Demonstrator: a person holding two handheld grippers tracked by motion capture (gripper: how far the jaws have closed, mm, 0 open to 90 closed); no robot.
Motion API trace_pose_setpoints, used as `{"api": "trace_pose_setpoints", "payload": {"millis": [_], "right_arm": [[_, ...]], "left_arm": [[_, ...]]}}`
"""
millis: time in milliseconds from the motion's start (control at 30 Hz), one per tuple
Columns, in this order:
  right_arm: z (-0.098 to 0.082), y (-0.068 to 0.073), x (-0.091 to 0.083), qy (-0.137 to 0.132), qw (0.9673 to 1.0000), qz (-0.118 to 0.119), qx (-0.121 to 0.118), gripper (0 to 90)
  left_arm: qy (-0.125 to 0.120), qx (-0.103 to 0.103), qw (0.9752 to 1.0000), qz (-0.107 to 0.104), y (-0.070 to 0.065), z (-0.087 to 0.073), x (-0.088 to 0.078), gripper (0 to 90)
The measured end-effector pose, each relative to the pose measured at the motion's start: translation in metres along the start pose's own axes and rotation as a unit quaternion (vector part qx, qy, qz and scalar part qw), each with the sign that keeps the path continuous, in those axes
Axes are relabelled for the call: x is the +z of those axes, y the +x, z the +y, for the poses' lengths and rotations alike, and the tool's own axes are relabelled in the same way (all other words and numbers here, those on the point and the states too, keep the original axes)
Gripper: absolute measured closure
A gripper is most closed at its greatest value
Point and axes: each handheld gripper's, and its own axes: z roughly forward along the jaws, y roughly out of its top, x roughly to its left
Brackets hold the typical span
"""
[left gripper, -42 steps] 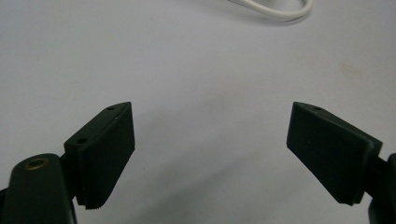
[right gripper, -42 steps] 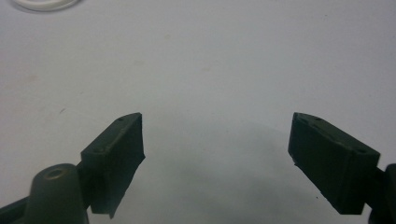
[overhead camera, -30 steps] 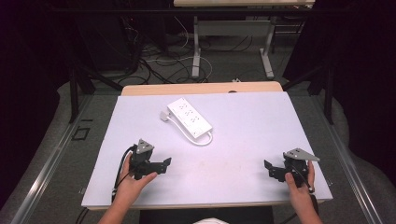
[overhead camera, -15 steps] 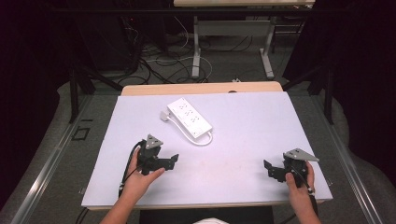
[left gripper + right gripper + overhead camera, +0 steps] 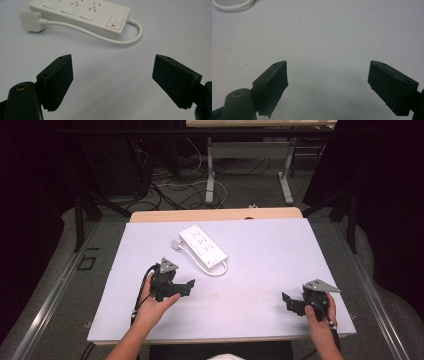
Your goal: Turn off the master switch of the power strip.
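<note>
A white power strip (image 5: pixel 202 245) lies at an angle on the pale table (image 5: pixel 270 250), its short cord looping back to a white plug (image 5: pixel 176 243) beside it. My left gripper (image 5: pixel 184 288) hovers just short of the strip's near end, open and holding nothing. In the left gripper view the strip (image 5: pixel 82 12), its plug (image 5: pixel 31 18) and the looped cord (image 5: pixel 122 41) lie ahead of the spread jaws of the left gripper (image 5: pixel 112 80). My right gripper (image 5: pixel 291 303) rests near the front right corner, open and empty. The right gripper (image 5: pixel 328 85) faces bare table, with the cord loop (image 5: pixel 234 6) far off.
A wooden strip (image 5: pixel 215 215) borders the table's far edge. Beyond it stand metal desk legs (image 5: pixel 210 170) and tangled cables (image 5: pixel 165 180) on the floor. Dark curtains close both sides.
My left gripper has moved forward and to the right, closer to the power strip. The right gripper has stayed where it was. Both remain open.
</note>
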Motion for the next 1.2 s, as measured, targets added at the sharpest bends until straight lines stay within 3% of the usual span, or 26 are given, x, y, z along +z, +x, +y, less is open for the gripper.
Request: {"api": "trace_pose_setpoints", "payload": {"millis": [167, 533, 900, 1200], "right_arm": [[0.000, 0.000, -0.001, -0.003, 1.0000, 0.004, 0.004, 15.5], [0.000, -0.001, -0.001, -0.003, 1.0000, 0.006, 0.005, 15.5], [0.000, 0.000, -0.001, -0.001, 1.0000, 0.007, 0.002, 15.5], [-0.001, -0.001, 0.000, -0.001, 1.0000, 0.007, 0.000, 15.5]], "left_arm": [[0.003, 0.008, 1.0000, 0.004, 0.000, 0.010, 0.000, 17.3], [-0.001, -0.013, 0.9999, 0.008, 0.002, 0.026, 0.007, 17.1], [0.010, -0.005, 0.9999, 0.006, 0.003, 0.039, 0.013, 17.3], [0.016, -0.014, 0.9998, -0.003, 0.006, 0.054, 0.023, 19.9]]}}
